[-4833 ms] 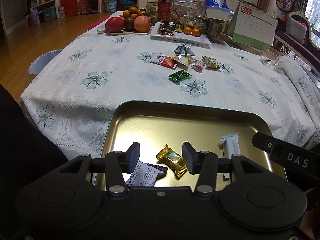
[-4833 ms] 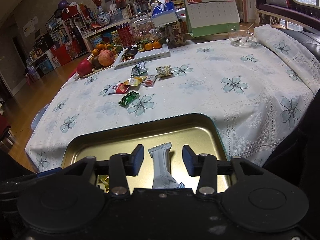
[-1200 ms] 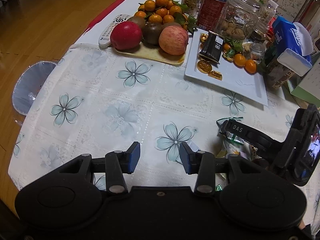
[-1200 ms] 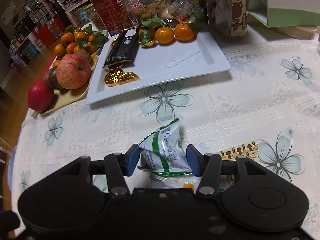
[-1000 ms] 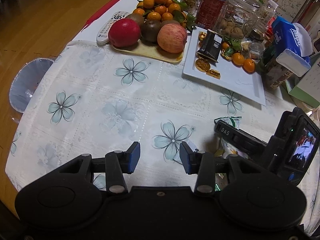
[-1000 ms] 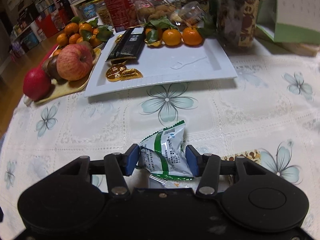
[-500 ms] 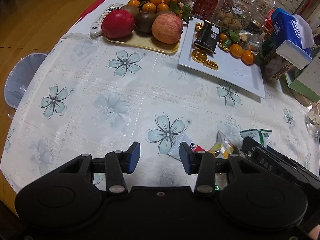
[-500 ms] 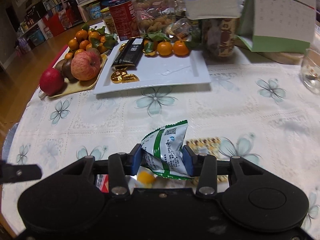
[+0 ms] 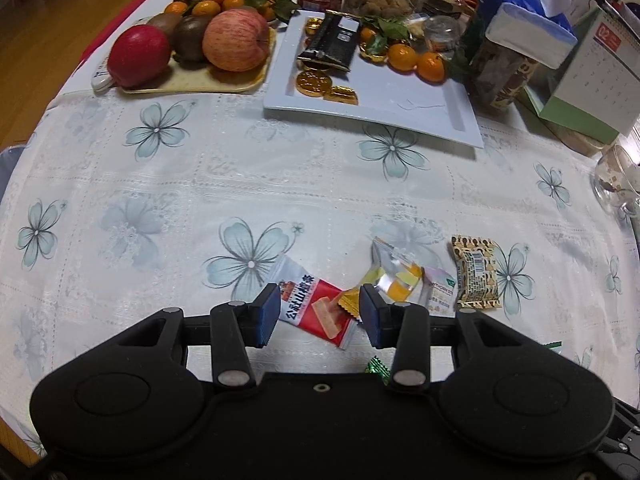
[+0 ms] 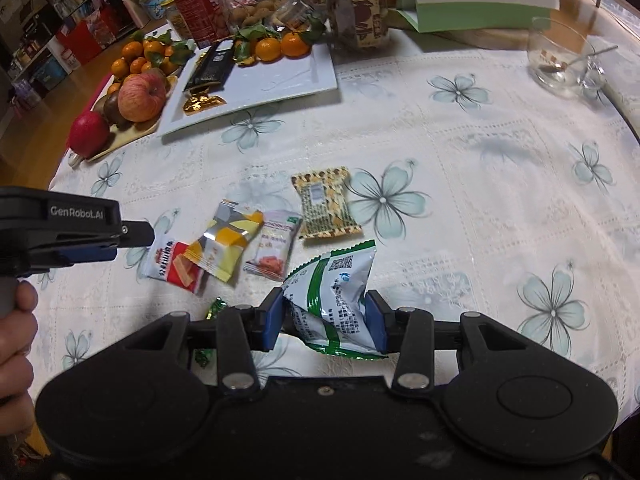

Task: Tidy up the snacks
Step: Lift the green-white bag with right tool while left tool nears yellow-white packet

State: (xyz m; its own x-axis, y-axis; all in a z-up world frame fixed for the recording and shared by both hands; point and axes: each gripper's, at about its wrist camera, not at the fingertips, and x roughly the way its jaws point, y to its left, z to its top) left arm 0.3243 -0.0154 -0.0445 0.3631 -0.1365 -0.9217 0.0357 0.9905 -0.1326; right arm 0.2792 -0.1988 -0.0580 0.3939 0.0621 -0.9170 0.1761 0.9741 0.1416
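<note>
Snacks lie scattered on the flowered tablecloth (image 9: pixel 312 184) w/ both grippers over them. Right gripper (image 10: pixel 325 322) has its jaws pressed on a white-and-green packet (image 10: pixel 334 300), pads on both sides of it, crumpling it a bit; the packet is lifted clear of the cloth. Jaws were closing a little further just now, w/ that packet between them.

Left gripper (image 9: pixel 319 316) hangs partway open, nothing gripped; seen through its gap is a red-and-white packet (image 9: pixel 316 306) flat on the cloth, pads not touching it. In the right wrist view the left gripper (image 10: pixel 132 236) comes in from the left edge, held by a hand (image 10: pixel 16 332), its tip over that same red-and-white packet (image 10: pixel 174 266).

Beside the red one, going right: a yellow-and-silver packet (image 9: pixel 394 276) overlapping a small gold wrapper (image 9: pixel 348 300), then a white-and-pink sachet (image 9: pixel 438 290), then a tan patterned packet (image 9: pixel 476 272), all close together, some touching. A green foil candy (image 9: pixel 378 368) peeks out near the left gripper's body.

Further back: a white rectangular plate (image 9: pixel 400 104) w/ a black bar wrapper (image 9: pixel 330 42), gold coins (image 9: pixel 312 84) and small oranges (image 9: pixel 416 60); a fruit tray (image 9: pixel 192 80) w/ apples (image 9: pixel 235 38). A glass cup (image 10: pixel 558 54) w/ a spoon in it stands well apart, far right
</note>
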